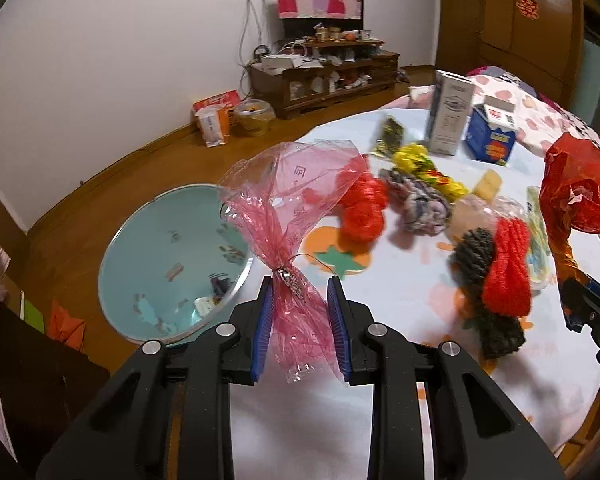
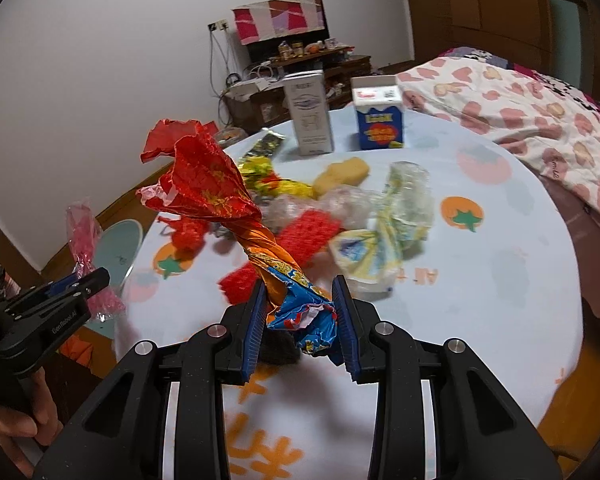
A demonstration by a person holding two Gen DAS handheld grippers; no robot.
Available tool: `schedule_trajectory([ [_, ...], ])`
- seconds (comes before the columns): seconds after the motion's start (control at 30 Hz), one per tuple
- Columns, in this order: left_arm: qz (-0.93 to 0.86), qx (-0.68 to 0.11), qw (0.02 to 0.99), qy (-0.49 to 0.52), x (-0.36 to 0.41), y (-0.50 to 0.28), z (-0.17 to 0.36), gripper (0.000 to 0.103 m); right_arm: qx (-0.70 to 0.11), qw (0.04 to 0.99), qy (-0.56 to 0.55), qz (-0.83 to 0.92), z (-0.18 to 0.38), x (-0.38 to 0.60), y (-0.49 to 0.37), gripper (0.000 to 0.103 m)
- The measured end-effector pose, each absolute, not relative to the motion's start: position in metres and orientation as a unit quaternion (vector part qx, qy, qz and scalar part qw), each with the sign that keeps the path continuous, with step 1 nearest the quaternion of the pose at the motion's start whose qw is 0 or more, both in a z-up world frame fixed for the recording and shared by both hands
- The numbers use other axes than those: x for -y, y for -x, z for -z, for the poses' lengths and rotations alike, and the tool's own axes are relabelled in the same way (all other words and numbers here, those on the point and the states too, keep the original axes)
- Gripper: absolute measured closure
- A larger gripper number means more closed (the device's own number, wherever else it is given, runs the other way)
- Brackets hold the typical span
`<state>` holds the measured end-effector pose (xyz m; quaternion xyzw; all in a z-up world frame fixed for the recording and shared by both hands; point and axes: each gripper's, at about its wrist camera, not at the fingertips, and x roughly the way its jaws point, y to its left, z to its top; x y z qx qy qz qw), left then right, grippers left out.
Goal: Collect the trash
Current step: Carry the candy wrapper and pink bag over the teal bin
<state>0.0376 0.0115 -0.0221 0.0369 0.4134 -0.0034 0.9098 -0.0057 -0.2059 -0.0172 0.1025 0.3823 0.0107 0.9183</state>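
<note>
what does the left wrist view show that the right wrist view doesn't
Only the left wrist view shows the inside of the round teal basin with scraps in it. Only the right wrist view shows a hand gripping the left gripper's handle. Both show the left gripper shut on the pink cellophane wrapper, the right gripper shut on the twisted red-and-blue foil wrapper, and the blue carton.

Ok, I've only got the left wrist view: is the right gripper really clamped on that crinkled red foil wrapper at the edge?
Observer: Yes, the right gripper pinches the crinkled red foil wrapper by its twisted orange-and-blue tail.
Operator: Anything lying near that gripper?
Observer: A crumpled blue, white and yellow plastic wrapper sits on the tablecloth just beyond it.
Operator: Who's holding the left gripper?
Observer: A bare hand wraps its handle.
</note>
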Motion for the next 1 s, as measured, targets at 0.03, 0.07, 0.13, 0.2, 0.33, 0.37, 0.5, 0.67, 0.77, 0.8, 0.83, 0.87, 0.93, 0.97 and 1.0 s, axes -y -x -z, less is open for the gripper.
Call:
schedule_trajectory([
  [0.03, -0.001, -0.414, 0.910, -0.035, -0.016, -0.038, 0.022, 0.076, -0.383, 0.918, -0.101, -0.013, 0.017, 0.202, 0.004, 0.069],
  [0.07, -0.005, -0.414, 0.910, -0.034, -0.020, -0.038, 0.022, 0.076, -0.384, 0.918, -0.099, -0.016, 0.017, 0.197, 0.002, 0.069],
  [0.13, -0.012, -0.414, 0.910, -0.029, -0.029, -0.038, 0.022, 0.076, -0.386, 0.917, -0.095, -0.025, 0.017, 0.186, -0.003, 0.069],
  [0.2, -0.020, -0.413, 0.910, -0.026, -0.039, -0.039, 0.021, 0.076, -0.387, 0.917, -0.091, -0.032, 0.016, 0.177, -0.007, 0.069],
  [0.33, -0.035, -0.409, 0.912, -0.021, -0.054, -0.041, 0.018, 0.076, -0.389, 0.916, -0.085, -0.048, 0.016, 0.160, -0.014, 0.069],
  [0.37, -0.038, -0.408, 0.912, -0.019, -0.058, -0.042, 0.018, 0.076, -0.390, 0.916, -0.085, -0.050, 0.016, 0.157, -0.016, 0.069],
  [0.5, -0.051, -0.411, 0.910, -0.010, -0.073, -0.045, 0.019, 0.076, -0.392, 0.915, -0.078, -0.062, 0.017, 0.141, -0.024, 0.069],
  [0.67, -0.068, -0.417, 0.906, 0.001, -0.094, -0.052, 0.024, 0.076, -0.399, 0.911, -0.075, -0.076, 0.018, 0.120, -0.037, 0.069],
  [0.77, -0.079, -0.420, 0.904, 0.007, -0.108, -0.056, 0.027, 0.076, -0.402, 0.909, -0.069, -0.086, 0.019, 0.106, -0.045, 0.069],
  [0.8, -0.085, -0.420, 0.903, 0.011, -0.114, -0.058, 0.028, 0.076, -0.403, 0.908, -0.067, -0.090, 0.019, 0.101, -0.047, 0.069],
  [0.83, -0.087, -0.420, 0.903, 0.013, -0.118, -0.059, 0.028, 0.076, -0.403, 0.908, -0.063, -0.095, 0.019, 0.094, -0.050, 0.069],
  [0.87, -0.091, -0.420, 0.903, 0.014, -0.122, -0.061, 0.029, 0.076, -0.404, 0.908, -0.061, -0.098, 0.019, 0.090, -0.053, 0.069],
  [0.93, -0.100, -0.421, 0.901, 0.020, -0.131, -0.064, 0.030, 0.076, -0.404, 0.907, -0.058, -0.103, 0.020, 0.081, -0.056, 0.069],
  [0.97, -0.103, -0.421, 0.901, 0.022, -0.135, -0.065, 0.031, 0.076, -0.406, 0.906, -0.056, -0.107, 0.021, 0.075, -0.060, 0.069],
  [1.0, -0.107, -0.422, 0.900, 0.024, -0.140, -0.067, 0.032, 0.076, -0.407, 0.905, -0.055, -0.109, 0.022, 0.071, -0.063, 0.069],
])
